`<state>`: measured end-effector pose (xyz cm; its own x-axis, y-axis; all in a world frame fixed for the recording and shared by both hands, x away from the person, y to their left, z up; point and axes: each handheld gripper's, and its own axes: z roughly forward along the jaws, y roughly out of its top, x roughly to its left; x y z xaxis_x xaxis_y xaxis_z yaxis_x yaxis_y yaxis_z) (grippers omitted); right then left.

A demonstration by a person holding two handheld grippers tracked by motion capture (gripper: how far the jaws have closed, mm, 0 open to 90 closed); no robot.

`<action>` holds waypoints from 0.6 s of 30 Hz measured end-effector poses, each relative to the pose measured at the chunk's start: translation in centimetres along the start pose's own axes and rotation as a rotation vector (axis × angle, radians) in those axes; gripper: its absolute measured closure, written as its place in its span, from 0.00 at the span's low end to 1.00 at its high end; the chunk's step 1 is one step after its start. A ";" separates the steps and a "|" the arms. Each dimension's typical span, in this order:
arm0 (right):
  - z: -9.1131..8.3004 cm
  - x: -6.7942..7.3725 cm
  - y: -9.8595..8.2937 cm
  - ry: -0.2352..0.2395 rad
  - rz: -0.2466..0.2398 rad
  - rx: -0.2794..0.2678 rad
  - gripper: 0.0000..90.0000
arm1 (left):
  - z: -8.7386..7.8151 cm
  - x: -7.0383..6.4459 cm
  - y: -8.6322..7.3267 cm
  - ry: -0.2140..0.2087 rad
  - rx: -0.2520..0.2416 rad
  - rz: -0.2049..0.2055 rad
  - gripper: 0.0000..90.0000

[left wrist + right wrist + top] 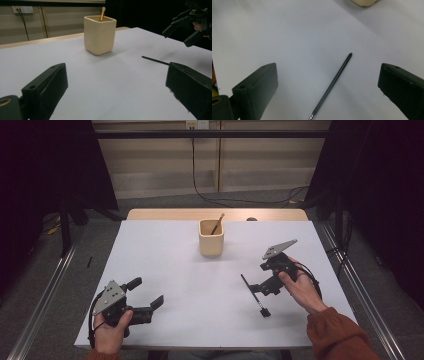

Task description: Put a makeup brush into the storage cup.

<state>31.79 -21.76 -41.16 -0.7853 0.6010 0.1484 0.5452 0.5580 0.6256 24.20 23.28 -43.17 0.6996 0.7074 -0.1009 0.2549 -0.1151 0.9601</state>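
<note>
A thin black brush (pixel 251 291) lies on the white table (pixel 190 280), its head (pixel 264 311) toward the front. My right gripper (pixel 260 277) hovers just right of it, open, the handle (pixel 334 82) running between its wide jaws. A cream cup (pixel 211 239) stands at the back centre with a wooden-handled stick (pixel 217 224) leaning in it. My left gripper (pixel 146 292) rests open near the front left, holding nothing. In the left gripper view the cup (pixel 100 35) is ahead, the brush (pixel 155 60) to the right, and the right gripper (pixel 186 30) beyond.
The table's wooden back edge (pixel 215 214) shows behind the white sheet. Metal rails (pixel 350 275) run along both sides, and dark curtains flank the space. A cable (pixel 200 190) trails across the floor behind. Bare white surface lies between the two grippers.
</note>
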 end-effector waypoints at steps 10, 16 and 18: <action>1.1 -0.2 0.3 -0.043 0.026 0.160 0.05 | 0.2 0.1 0.0 0.005 0.006 -0.001 0.04; 1.9 -0.3 0.1 -0.019 0.040 0.269 0.18 | 0.3 0.2 0.0 0.008 0.007 0.000 0.04; 2.0 -0.4 0.1 -0.005 0.038 0.294 0.25 | 0.3 0.2 0.0 0.006 0.009 -0.002 0.04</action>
<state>32.75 -20.76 -42.67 -0.7619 0.6268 0.1629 0.6361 0.6768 0.3706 24.55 23.21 -43.31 0.6950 0.7118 -0.1010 0.2621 -0.1200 0.9576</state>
